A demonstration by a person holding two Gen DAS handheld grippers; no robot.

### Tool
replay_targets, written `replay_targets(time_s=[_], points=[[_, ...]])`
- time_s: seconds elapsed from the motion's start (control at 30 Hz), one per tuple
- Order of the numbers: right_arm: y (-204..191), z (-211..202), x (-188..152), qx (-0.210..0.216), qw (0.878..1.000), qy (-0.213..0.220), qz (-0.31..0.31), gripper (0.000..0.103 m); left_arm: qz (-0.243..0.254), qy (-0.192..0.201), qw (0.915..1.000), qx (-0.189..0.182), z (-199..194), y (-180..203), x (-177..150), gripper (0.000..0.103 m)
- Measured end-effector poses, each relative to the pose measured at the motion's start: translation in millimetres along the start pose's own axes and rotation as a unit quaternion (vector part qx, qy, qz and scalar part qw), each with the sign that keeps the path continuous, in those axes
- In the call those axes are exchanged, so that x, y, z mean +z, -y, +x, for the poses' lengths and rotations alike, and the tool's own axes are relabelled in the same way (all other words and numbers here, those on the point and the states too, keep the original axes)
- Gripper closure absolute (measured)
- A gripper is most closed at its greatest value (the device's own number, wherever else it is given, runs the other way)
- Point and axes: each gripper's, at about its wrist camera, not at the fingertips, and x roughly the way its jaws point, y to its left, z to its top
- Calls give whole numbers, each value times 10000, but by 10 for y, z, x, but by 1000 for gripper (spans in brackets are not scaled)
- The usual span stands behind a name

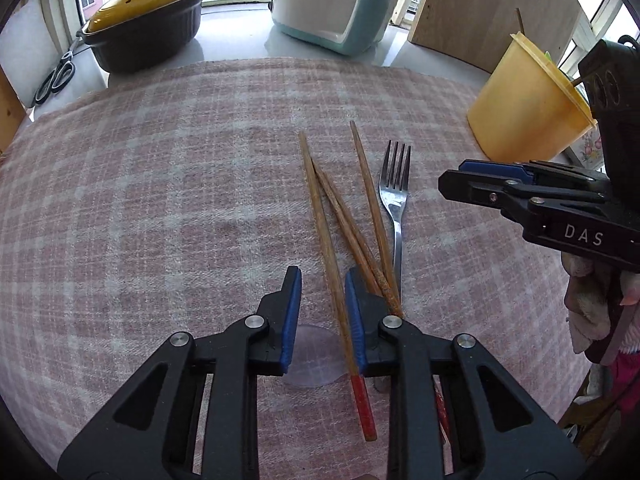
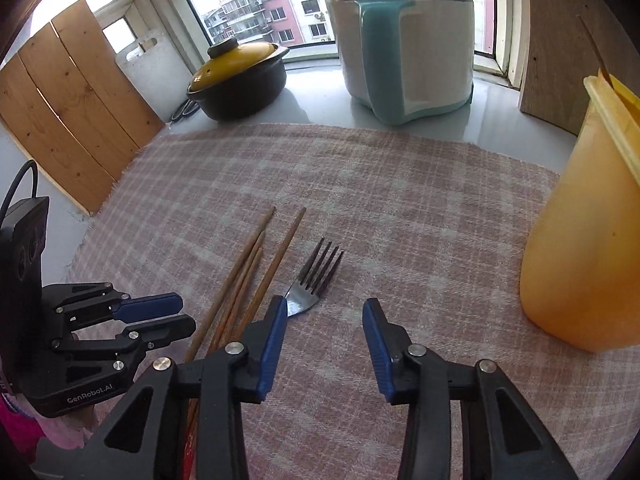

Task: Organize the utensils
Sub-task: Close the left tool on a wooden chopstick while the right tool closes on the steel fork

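Between left hand-held gripper (image 1: 322, 276) jaws, part-open, gripping nothing: 1 red-tipped wooden chopstick (image 1: 328, 248), long axis running away; right hand-held gripper (image 2: 325, 306) likewise part-open, empty.

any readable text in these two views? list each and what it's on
"DAS": white letters on the black body of the right tool, seen from the left wrist view.
"GenRobot.AI": white letters on the black body of the left tool, seen from the right wrist view.
Nothing else is readable.
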Motion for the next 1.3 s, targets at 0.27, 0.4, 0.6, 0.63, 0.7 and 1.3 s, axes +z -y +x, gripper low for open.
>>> replay_targets(time_s=[0.27, 0.4, 0.6, 0.63, 0.7, 1.3], points=[[35, 220, 103, 63, 10000, -68, 18, 67, 26, -67, 9999, 136, 143, 24, 48, 82], [54, 311, 158, 94, 9999, -67, 42, 67, 30, -57, 9998, 195, 165, 25, 69, 82], [39, 410, 199, 62, 10000, -13, 39, 70, 147, -27, 9992, 374, 181, 40, 73, 88], [30, 430, 208, 54, 10000, -13, 25, 71, 149, -29, 9991, 389, 192, 34, 83, 89], [-1, 456, 220, -6, 10000, 15, -54, 72, 145, -35, 9990, 424, 208, 22, 95, 93], [-159, 442, 261, -49, 9991, 21, -418, 94, 33, -19, 9991, 417, 201, -39, 82, 98]])
